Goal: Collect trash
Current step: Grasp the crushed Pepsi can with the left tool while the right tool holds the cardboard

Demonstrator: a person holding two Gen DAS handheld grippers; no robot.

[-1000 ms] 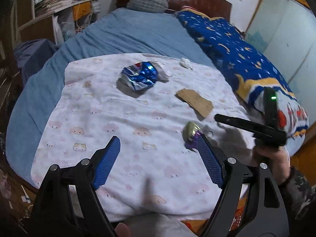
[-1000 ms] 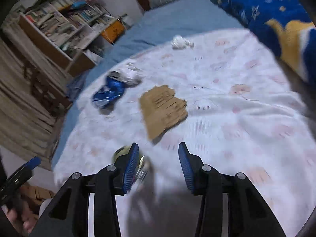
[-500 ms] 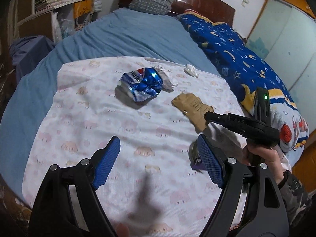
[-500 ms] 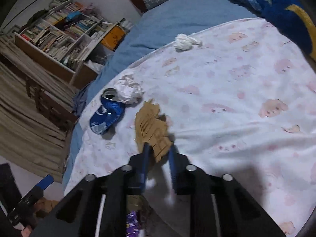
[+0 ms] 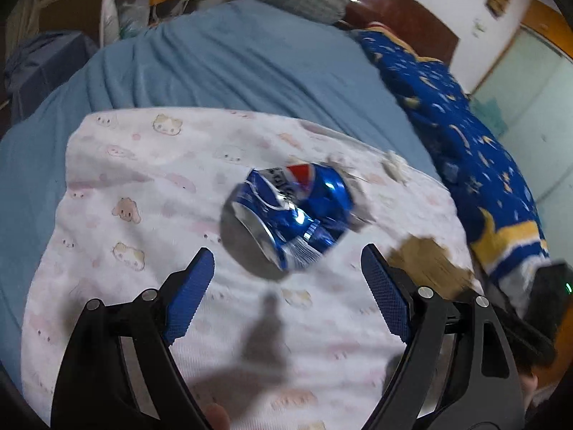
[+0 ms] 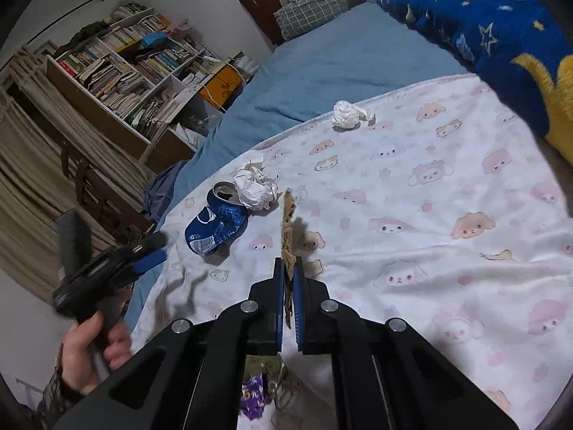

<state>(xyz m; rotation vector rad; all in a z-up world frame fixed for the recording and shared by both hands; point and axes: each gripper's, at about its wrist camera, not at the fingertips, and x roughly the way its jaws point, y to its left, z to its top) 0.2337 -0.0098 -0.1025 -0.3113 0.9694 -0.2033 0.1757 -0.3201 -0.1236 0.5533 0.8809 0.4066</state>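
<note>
A crushed blue soda can (image 5: 292,215) lies on the white animal-print blanket (image 5: 143,215). My left gripper (image 5: 286,272) is open, its blue pads just short of the can on either side. My right gripper (image 6: 289,268) is shut on a torn piece of brown cardboard (image 6: 287,225), held on edge above the blanket; the cardboard also shows in the left wrist view (image 5: 429,261). The can (image 6: 215,225) lies left of it, beside a crumpled white paper ball (image 6: 256,188). A second white wad (image 6: 347,114) lies farther back. A purple and gold wrapper (image 6: 258,390) lies under my right gripper.
The blanket lies over a blue bed sheet (image 6: 340,64). A dark blue star-print quilt (image 6: 501,28) is bunched along the right side. A bookshelf (image 6: 136,71) and a wooden chair (image 6: 93,193) stand left of the bed. The headboard (image 5: 394,10) is at the back.
My right gripper closed on the cardboard and lifted it on edge. My left gripper moved forward toward the can, which now sits between its open pads.
</note>
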